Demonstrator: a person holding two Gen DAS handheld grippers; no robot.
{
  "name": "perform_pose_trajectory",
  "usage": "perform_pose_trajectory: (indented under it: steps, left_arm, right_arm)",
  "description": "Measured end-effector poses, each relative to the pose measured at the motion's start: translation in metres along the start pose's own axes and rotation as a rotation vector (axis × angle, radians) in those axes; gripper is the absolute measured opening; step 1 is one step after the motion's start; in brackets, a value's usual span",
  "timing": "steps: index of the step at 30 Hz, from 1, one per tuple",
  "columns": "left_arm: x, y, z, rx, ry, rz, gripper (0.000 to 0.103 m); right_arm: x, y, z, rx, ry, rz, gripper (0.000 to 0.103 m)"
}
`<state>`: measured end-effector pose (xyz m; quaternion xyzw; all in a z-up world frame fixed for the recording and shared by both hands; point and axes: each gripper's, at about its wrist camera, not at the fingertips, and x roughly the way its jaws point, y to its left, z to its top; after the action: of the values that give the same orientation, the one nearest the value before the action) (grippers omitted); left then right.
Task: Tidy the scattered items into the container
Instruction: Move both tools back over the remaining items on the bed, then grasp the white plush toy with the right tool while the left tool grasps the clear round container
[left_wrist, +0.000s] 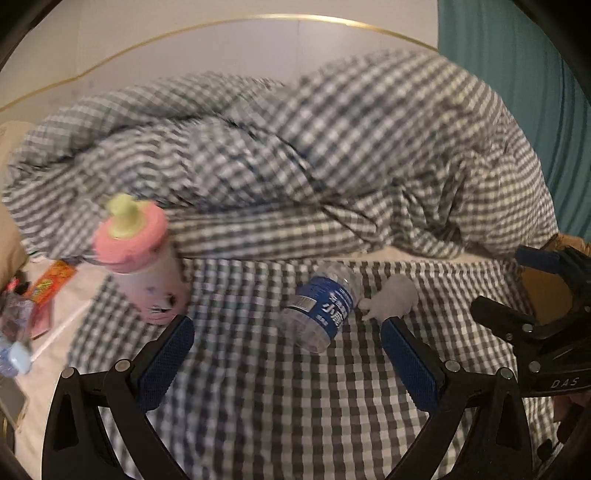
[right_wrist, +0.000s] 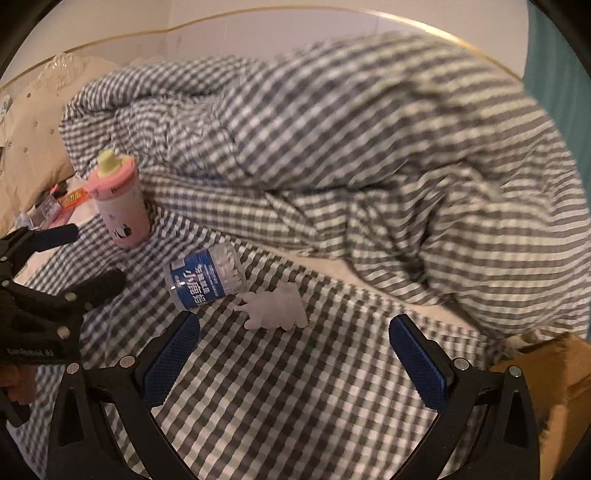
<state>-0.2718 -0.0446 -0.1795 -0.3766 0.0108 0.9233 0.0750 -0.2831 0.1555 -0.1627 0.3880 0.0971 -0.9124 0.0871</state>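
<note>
A small clear water bottle (left_wrist: 320, 307) with a blue label lies on its side on the checked bedsheet, also seen from the right as the bottle (right_wrist: 205, 277). Beside it lies a crumpled white glove (left_wrist: 391, 297), the same glove (right_wrist: 275, 307) sitting just ahead of my right gripper. A pink cup (left_wrist: 142, 258) with a pale green spout stands upright at the left; in the right wrist view the cup (right_wrist: 120, 201) is farther off. My left gripper (left_wrist: 288, 332) is open, just short of the bottle. My right gripper (right_wrist: 294, 330) is open with nothing between its fingers.
A bunched checked duvet (left_wrist: 295, 162) fills the back of the bed. Snack packets (left_wrist: 51, 284) and another small bottle (left_wrist: 14, 332) lie at the far left. A brown cardboard box (right_wrist: 554, 373) sits at the right edge of the bed. A teal curtain (left_wrist: 535, 92) hangs behind.
</note>
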Motion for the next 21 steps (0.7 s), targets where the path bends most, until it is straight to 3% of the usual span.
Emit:
perform_pose_trajectory:
  steps: [8, 16, 19, 21]
  left_arm:
    - [0.072, -0.01, -0.007, 0.061, 0.076, -0.001, 0.103]
    - [0.117, -0.008, -0.01, 0.078, 0.113, -0.078, 0.102]
    - [0.129, -0.009, -0.012, 0.08, 0.134, -0.117, 0.094]
    - [0.134, -0.01, -0.012, 0.078, 0.14, -0.142, 0.078]
  right_arm:
    - [0.07, -0.008, -0.008, 0.014, 0.092, 0.035, 0.103]
    - [0.096, -0.024, -0.015, 0.042, 0.11, 0.086, 0.103]
    - [0.099, -0.031, -0.017, 0.063, 0.111, 0.094, 0.103]
    - [0.101, -0.034, -0.018, 0.073, 0.114, 0.097, 0.103]
